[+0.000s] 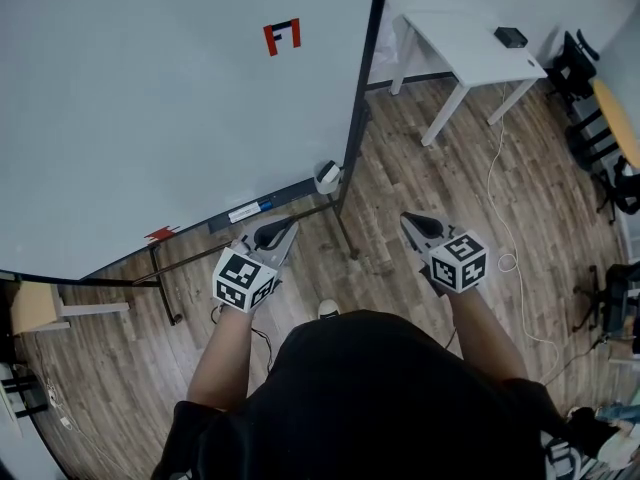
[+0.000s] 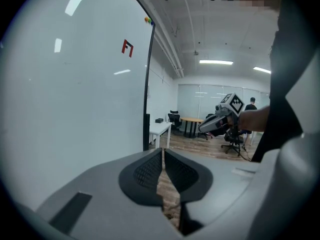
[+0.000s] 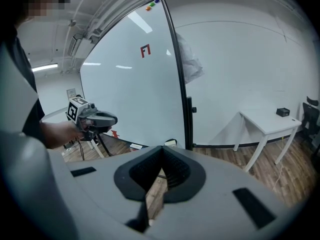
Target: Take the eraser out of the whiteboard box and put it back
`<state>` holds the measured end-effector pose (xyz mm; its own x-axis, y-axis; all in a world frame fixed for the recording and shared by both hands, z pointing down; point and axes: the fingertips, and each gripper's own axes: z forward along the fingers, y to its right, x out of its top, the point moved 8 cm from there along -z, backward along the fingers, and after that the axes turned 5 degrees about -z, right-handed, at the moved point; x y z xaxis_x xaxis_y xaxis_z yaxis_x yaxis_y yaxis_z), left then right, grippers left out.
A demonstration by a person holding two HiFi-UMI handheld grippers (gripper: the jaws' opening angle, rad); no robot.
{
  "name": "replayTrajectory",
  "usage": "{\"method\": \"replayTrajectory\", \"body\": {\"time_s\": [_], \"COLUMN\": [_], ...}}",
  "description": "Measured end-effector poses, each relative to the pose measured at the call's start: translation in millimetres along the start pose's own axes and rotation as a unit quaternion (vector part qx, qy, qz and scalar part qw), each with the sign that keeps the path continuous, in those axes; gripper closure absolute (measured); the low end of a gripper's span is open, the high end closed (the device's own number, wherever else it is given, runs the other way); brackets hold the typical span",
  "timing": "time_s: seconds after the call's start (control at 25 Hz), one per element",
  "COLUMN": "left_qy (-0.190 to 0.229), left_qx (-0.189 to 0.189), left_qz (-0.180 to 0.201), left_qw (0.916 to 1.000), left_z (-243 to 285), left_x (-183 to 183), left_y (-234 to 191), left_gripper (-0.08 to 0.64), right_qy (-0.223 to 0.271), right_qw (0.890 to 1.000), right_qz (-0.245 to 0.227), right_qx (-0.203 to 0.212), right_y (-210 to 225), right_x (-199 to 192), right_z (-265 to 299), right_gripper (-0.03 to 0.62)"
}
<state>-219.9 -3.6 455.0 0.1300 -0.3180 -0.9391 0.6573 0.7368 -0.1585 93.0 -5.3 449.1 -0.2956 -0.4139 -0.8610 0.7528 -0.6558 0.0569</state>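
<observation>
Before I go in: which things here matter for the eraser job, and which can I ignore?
For the job: whiteboard; small box at its tray's right end, likely the eraser's, eraser not visible; left gripper and right gripper, both shut and empty.
Just lying about: white table; black device on it; white cable on the floor; office chairs.

The big white whiteboard blocks the way ahead, and its thin black legs stick out low. The brown wooden floor right of it lies open.
</observation>
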Motion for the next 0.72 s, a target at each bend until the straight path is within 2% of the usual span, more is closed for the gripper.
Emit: {"method": "replayTrajectory", "body": {"time_s": [0.32,0.72], "left_qy": [-0.002,-0.007], "left_qx": [-0.014,-0.02], "left_qz": [0.007,0.011], "left_qw": [0.9999,0.9997], "left_z": [1,0], "left_x": [3,5], "left_y": [-17,-17], "left_gripper": [0.543,0.543], "right_qy": [0.003,0.007], "right_qw": [1.0,1.0], "right_qz": [-0.005,0.0], "right_qx": [-0.008,-0.021], "right_y": [-7,-10], "right_x": [13,13], "right_z": [16,14], "right_gripper": [0.6,0.6]}}
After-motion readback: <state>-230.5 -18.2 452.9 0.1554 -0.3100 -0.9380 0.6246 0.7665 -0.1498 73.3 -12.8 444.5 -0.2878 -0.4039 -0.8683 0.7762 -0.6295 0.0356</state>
